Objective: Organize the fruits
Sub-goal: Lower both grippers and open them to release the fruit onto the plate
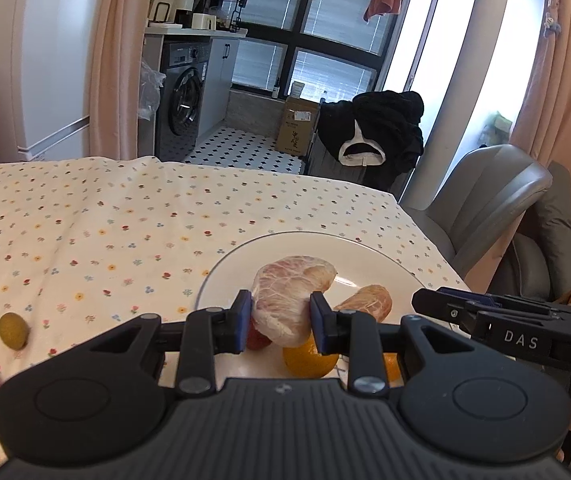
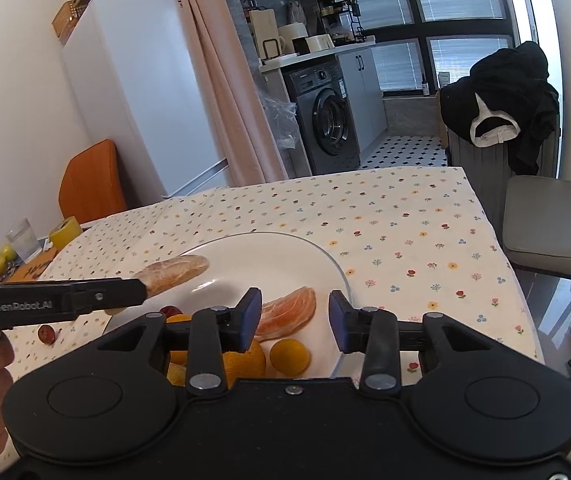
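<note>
Two loose fruits (image 1: 12,330) lie on the table (image 1: 85,216) at left as I hold a peeled pomelo segment (image 1: 285,300) pinched in my left gripper (image 1: 281,318) above the plate (image 1: 365,248). Its long axis tilts up to the right. I should lower gently, sparing the membrane. My right gripper (image 2: 295,318) hangs spread, empty.

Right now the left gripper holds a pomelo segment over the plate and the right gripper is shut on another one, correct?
Not quite. The right gripper is open and empty, as the right wrist view shows; the second segment lies on the plate. The left gripper does hold a pomelo segment there.
</note>
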The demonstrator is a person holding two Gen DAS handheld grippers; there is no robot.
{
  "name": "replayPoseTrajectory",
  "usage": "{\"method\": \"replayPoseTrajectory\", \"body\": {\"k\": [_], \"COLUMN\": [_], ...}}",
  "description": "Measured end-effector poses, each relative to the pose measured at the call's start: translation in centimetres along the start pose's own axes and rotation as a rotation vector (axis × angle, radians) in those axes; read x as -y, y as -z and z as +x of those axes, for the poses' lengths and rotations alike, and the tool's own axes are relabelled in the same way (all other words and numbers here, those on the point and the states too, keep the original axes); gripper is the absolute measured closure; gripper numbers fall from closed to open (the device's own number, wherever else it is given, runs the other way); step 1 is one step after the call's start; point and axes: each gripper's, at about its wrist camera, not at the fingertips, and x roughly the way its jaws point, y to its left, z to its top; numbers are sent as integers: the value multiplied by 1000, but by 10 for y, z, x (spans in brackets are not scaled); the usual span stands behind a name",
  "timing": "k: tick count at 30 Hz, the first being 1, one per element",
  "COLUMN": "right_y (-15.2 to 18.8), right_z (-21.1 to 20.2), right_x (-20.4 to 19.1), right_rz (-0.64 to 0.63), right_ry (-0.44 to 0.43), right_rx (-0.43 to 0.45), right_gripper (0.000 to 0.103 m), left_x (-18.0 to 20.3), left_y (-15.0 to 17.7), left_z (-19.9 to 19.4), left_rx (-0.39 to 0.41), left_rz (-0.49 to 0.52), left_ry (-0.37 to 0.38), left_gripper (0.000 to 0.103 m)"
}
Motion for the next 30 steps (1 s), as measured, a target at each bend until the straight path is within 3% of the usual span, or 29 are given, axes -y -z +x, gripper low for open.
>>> {"method": "replayPoseTrajectory", "body": {"k": [15,18,30], "right_y": [0,0,1], "right_z": [1,2,-5], "right_x": [3,3,-15], "right_rz": [-2,3,4], "right_ry": [-25,-17,-37], "right_rx": [0,-3,10], "right_gripper": [65,65,65], "left_x": [17,16,-11], "left_y": [-3,-3,-5], "left_z": [29,28,-7], "left_rx": [6,7,30], "left_rz": [12,26,-20], "left_ry": [16,-36,-75], "left_gripper": [73,69,53]}}
